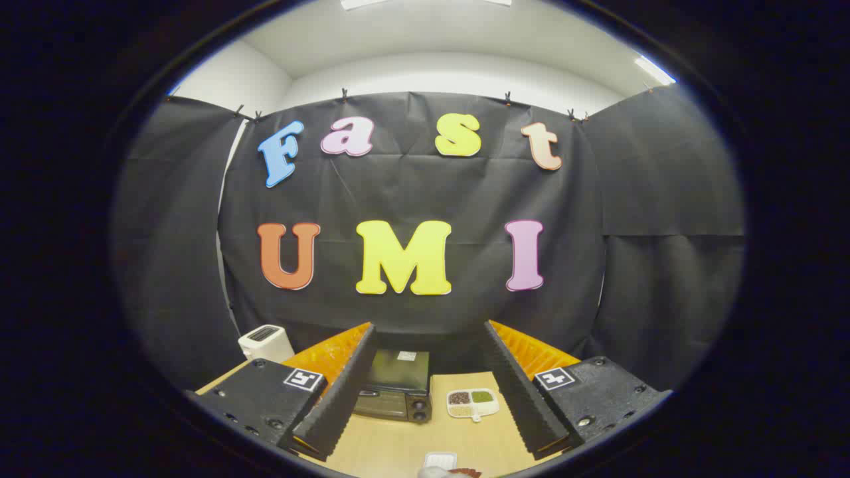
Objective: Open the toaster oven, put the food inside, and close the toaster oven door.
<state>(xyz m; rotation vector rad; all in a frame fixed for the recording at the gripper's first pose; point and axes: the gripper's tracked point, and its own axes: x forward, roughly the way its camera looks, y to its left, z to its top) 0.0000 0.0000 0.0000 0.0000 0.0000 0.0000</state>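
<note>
Well above the table (398,445), the fingers (345,378) stand wide apart, holding nothing, with the toaster oven (395,385) beyond them.

Occlusions and cut-offs, gripper view

Toaster oven (393,387) left side hidden behind 1 of the fingers (342,388); door state too small to tell. Divided tray (473,403) contents unidentifiable. White item (440,460) near table (398,445) edge cut off, nature unclear. White appliance (265,342) base hidden.

You can read no text here: the label on the toaster oven (397,385) is too small to make out.
</note>
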